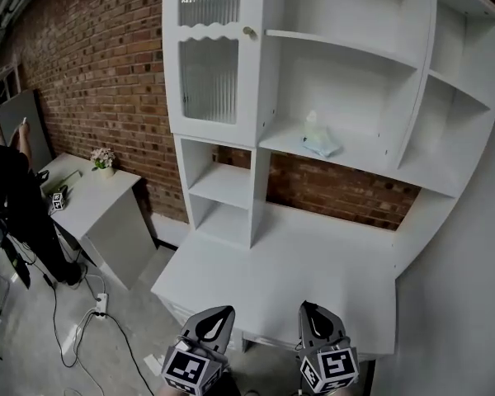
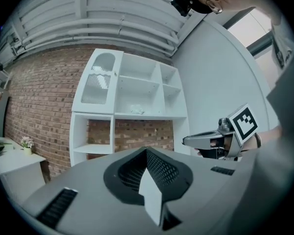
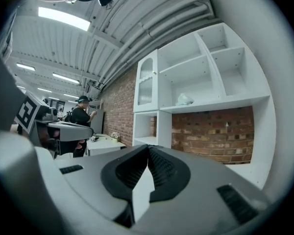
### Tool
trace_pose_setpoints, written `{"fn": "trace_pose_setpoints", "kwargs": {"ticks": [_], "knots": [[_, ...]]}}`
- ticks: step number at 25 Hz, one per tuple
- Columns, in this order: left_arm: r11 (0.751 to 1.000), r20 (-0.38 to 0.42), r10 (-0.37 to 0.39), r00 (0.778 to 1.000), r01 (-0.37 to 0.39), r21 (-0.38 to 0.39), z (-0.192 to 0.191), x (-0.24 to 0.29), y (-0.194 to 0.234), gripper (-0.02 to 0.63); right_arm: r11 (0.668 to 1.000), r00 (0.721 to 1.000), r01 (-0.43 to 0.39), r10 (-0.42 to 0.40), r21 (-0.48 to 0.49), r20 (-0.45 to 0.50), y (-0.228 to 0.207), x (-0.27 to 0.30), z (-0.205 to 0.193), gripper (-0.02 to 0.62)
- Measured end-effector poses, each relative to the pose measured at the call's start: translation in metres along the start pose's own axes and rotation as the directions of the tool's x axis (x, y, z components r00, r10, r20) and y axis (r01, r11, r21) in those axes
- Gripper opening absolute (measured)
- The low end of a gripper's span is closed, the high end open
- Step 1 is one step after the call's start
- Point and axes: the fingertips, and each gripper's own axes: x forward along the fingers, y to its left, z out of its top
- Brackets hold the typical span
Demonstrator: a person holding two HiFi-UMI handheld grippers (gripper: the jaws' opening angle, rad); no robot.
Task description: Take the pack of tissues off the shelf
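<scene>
Both grippers sat low at 6 o'clock, over the near edge of the tabletop (image 1: pixel 297 262). Left gripper (image 1: pixel 217 316): fingers pressed together, nothing in them. Right gripper (image 1: pixel 311 313): same. Pack of tissues (image 1: pixel 320 141) lay on the middle shelf (image 1: pixel 363 157), at 12 o'clock from the right gripper, well apart. Reach not begun, I'd say. Best approach: open the right fingers before arrival, come in level over the shelf edge, pinch the pack's body, not the loose top sheet. Count: one pack, two grippers, one shelf unit.
</scene>
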Motion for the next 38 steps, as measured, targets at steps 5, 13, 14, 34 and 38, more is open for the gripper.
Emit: {"fn": "trace_pose_setpoints", "kwargs": {"ticks": [5,13,14,34,38], "knots": [[0.997,0.008,-0.072,0.997,0.072,0.013,0.004,0.051,0.018,0.011,0.998,0.998,0.056,-0.056,0.003,0.007,-0.026,0.037,0.011,0.006],[0.987,0.082,-0.152,0.985,0.147,0.066,0.042,0.132,0.076,0.012,0.986,0.983,0.165,-0.161,-0.036,0.093,-0.068,0.113,0.061,0.006],[0.984,0.09,-0.167,0.982,0.161,0.075,0.048,0.14,0.083,0.011,0.984,0.979,0.177,-0.172,-0.036,0.107,-0.073,0.122,0.069,0.006],[0.936,0.139,-0.347,0.928,0.333,0.113,0.075,0.241,0.14,0.011,0.887,0.913,0.403,-0.374,-0.224,0.161,-0.176,0.25,0.206,0.31],[0.931,0.129,-0.359,0.924,0.347,0.111,0.077,0.245,0.143,0.012,0.885,0.91,0.414,-0.4,-0.213,0.108,-0.204,0.276,0.212,0.318]]}}
